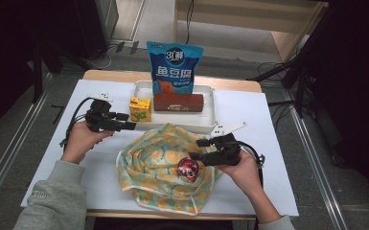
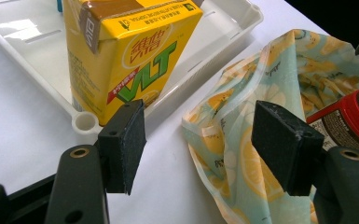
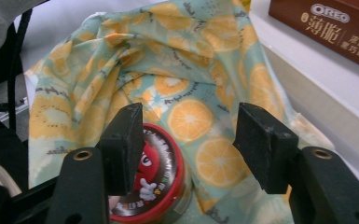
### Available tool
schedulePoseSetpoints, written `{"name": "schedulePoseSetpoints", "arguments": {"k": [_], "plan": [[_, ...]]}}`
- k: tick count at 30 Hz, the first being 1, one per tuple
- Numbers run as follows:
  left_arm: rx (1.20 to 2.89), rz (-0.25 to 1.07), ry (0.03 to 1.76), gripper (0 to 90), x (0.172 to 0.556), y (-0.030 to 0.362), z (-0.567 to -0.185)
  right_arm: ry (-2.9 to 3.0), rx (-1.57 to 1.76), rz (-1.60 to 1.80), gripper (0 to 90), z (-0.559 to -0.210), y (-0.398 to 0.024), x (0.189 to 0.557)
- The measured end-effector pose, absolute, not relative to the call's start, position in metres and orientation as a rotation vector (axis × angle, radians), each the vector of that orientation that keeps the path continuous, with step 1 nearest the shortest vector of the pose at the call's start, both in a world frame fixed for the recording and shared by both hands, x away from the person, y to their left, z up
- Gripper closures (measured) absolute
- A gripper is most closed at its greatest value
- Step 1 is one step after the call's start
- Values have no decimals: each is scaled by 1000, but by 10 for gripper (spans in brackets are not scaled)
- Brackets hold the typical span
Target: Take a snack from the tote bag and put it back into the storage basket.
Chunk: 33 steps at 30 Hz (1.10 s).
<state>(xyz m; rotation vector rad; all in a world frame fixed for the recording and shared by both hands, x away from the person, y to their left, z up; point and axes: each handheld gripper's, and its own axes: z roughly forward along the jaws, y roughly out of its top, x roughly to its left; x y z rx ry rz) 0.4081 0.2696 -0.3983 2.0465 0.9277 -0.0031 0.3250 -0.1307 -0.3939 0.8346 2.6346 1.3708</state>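
Right gripper (image 3: pixel 186 140) open over red-lidded jar (image 3: pixel 156 179) on fruit-print bag (image 1: pixel 163 167); left gripper (image 2: pixel 198 140) open beside yellow carton (image 2: pixel 126 56); high view adds white counter (image 1: pixel 96 158).

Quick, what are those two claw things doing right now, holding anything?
Left gripper: open, holding nothing, near the yellow drink carton.
Right gripper: open, holding nothing, over the red-lidded jar on the fruit-print cloth.

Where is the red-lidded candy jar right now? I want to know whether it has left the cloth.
In the high view the red-lidded candy jar lies on the orange-print cloth, near its right side, just left of the right gripper.
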Motion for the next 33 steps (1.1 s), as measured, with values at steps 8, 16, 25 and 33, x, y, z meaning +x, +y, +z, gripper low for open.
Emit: {"name": "schedulePoseSetpoints", "arguments": {"k": [8, 16, 25, 33], "plan": [[2052, -9, 923, 353, 409, 268, -399, 2664, 826, 1351, 401, -400, -122, 317], [2050, -4, 919, 353, 409, 268, -398, 2663, 830, 1347, 358, -406, -118, 311], [2049, 3, 920, 353, 409, 268, -397, 2672, 783, 1335, 322, -412, -110, 303], [2049, 0, 920, 353, 409, 268, -397, 2664, 749, 1310, 288, -415, -106, 296]]}}
